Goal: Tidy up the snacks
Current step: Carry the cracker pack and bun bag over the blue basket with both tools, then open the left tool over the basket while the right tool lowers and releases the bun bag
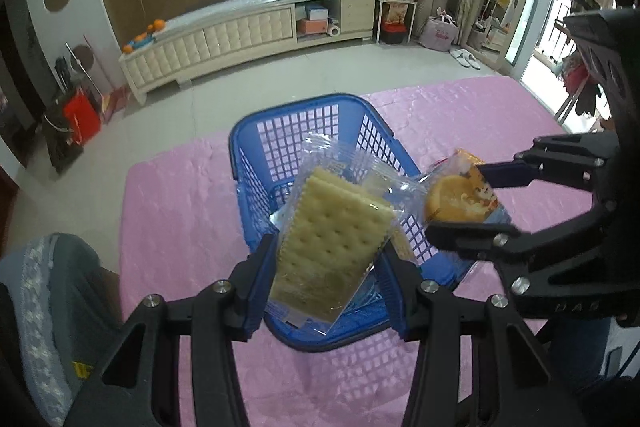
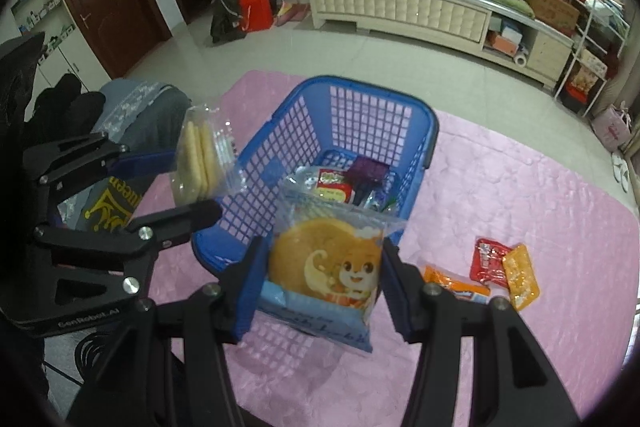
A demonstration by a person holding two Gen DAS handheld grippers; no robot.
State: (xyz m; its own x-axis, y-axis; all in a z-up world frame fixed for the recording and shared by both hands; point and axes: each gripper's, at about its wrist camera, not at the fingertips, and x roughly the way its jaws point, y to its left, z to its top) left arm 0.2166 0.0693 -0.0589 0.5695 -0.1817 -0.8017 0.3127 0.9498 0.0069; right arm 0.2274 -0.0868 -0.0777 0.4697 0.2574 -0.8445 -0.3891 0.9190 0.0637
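My left gripper (image 1: 329,247) is shut on a clear packet of pale crackers (image 1: 332,239), held over the near end of the blue mesh basket (image 1: 256,131). To its right, my right gripper (image 1: 456,199) is shut on a packet with a round orange cake (image 1: 460,199). In the right wrist view the right gripper (image 2: 324,247) grips that cake packet (image 2: 324,267) above the basket's (image 2: 360,83) near rim. The left gripper (image 2: 196,183) with the crackers (image 2: 200,159) hangs beside the basket's left wall. Several snack packets (image 2: 332,183) lie in the basket.
The basket stands on a pink tablecloth (image 2: 520,187). A red packet (image 2: 486,259), a yellow-orange one (image 2: 520,277) and an orange one (image 2: 452,285) lie loose on it to the right. A grey garment on a chair (image 1: 52,287) sits at the table's left edge.
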